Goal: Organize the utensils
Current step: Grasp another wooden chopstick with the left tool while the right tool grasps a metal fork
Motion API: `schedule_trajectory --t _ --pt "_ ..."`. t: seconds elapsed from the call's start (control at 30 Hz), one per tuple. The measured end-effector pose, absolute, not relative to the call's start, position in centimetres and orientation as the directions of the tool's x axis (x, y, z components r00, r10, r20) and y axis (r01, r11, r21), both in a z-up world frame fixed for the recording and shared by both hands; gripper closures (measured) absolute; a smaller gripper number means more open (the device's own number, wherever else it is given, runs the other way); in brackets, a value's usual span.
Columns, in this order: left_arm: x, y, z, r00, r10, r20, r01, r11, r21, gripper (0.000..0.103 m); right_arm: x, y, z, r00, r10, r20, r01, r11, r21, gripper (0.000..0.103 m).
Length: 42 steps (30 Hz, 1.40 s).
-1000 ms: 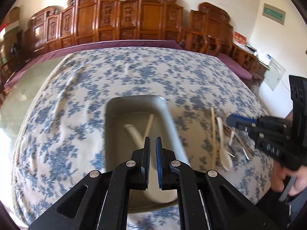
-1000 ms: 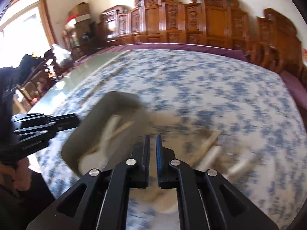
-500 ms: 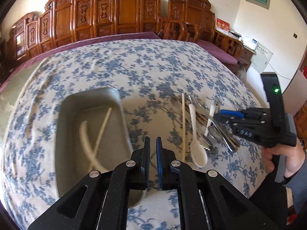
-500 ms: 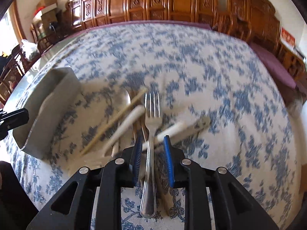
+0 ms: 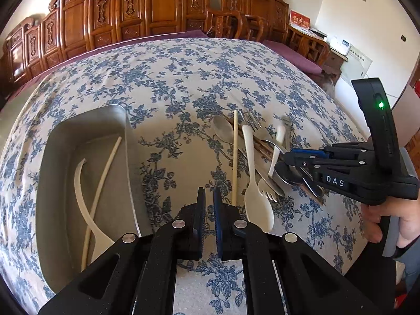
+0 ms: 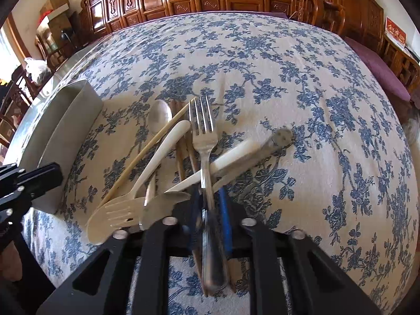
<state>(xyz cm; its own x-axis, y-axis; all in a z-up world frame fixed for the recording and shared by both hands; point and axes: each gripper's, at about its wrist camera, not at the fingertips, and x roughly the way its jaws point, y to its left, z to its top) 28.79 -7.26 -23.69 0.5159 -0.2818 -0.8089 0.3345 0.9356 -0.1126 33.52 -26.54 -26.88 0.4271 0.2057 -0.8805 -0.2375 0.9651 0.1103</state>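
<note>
A pile of utensils lies on the blue-flowered tablecloth: a metal fork, a metal spoon, a white plastic spoon, a pale chopstick, a white plastic fork and a white-handled knife. My right gripper is down on the pile. Its jaws are closing, with the metal fork's handle between the pads. A metal tray to the left holds a white utensil and a chopstick. My left gripper hangs shut and empty over the cloth between tray and pile.
Carved wooden chairs line the far side of the table. A person's hand grips the right tool's handle at the near right edge. Seen from the right wrist, the left gripper sits beside the tray.
My left gripper has shifted right, from over the tray to the cloth beside it. My right gripper came down onto the pile and its jaws narrowed around the fork handle.
</note>
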Motion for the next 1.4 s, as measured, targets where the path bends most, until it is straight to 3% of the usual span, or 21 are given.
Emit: schedule_trajectory --t 0.2,0.27,0.3,0.33,0.57,0.93,1.13,1.2,1.4 --pt "28.8 -8.1 -24.1 0.505 -0.295 -0.811 0.35 0.929 -0.119 0.098 32.8 -26.9 -26.0 0.459 0.209 -0.863 -0.246 0.964 0.102 0.1" --pt "28.8 -8.4 -24.2 0.502 -0.3 -0.811 0.359 0.925 -0.12 0.091 32.5 -27.1 -25.5 0.474 0.211 -0.855 -0.255 0.962 0.096 0.1" --pt "28.7 -8.6 -24.3 0.501 -0.301 -0.811 0.365 0.924 -0.118 0.081 32.3 -27.2 -25.2 0.477 0.213 -0.853 -0.261 0.961 0.094 0.101" --pt "28.7 -8.8 -24.4 0.501 -0.299 -0.812 0.367 0.923 -0.113 0.077 32.3 -27.3 -25.1 0.479 0.213 -0.851 -0.262 0.961 0.093 0.101" --pt "29.2 -9.0 -25.6 0.463 -0.307 -0.832 0.362 0.922 -0.139 0.077 31.4 -28.4 -23.8 0.512 0.224 -0.829 -0.266 0.959 0.095 0.101" --pt "29.7 -9.8 -27.5 0.413 -0.3 -0.86 0.369 0.918 -0.143 0.091 29.8 -29.5 -23.6 0.519 0.23 -0.823 -0.279 0.956 0.091 0.1" --pt "29.6 -10.0 -27.6 0.427 -0.283 -0.859 0.375 0.92 -0.117 0.092 29.3 -29.7 -23.8 0.516 0.232 -0.824 -0.277 0.956 0.096 0.1" --pt "29.6 -10.1 -27.6 0.428 -0.286 -0.857 0.381 0.917 -0.116 0.099 29.3 -29.8 -23.9 0.515 0.232 -0.825 -0.274 0.957 0.099 0.1" --pt "29.2 -9.5 -26.8 0.448 -0.288 -0.847 0.38 0.918 -0.111 0.099 29.0 -29.6 -23.8 0.517 0.233 -0.824 -0.272 0.957 0.1 0.1"
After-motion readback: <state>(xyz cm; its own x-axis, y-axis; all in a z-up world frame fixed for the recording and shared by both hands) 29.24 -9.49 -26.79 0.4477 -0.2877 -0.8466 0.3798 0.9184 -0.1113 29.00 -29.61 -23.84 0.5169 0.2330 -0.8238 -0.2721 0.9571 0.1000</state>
